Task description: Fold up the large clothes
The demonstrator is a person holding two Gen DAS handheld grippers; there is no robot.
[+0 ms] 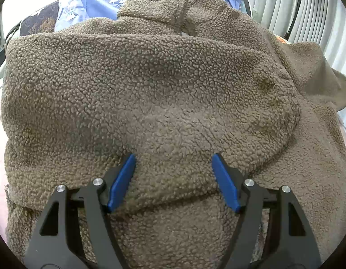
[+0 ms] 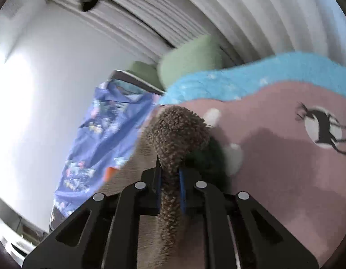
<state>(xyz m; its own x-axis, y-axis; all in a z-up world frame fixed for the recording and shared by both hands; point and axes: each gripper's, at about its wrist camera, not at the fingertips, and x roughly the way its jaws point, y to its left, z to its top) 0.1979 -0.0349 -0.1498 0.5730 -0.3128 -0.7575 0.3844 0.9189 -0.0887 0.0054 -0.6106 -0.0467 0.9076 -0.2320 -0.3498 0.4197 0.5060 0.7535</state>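
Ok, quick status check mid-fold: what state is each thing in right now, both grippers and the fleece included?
Left gripper: open, blue pads apart over the fleece, pinching nothing.
Right gripper: shut on a strip of the fleece.
Brown fleece jacket: spread out and rumpled, partly folded over itself, one part lifted in the right gripper.
Pink blanket: laid flat under the jacket.
Blue patterned sheet: crumpled beside the blanket.

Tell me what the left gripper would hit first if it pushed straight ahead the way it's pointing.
The left gripper, jaws open, points down at the brown fleece jacket. It would most likely press straight into the raised fold of fleece lying between its blue fingers; depth is hard to judge, but nothing else lies in the way.
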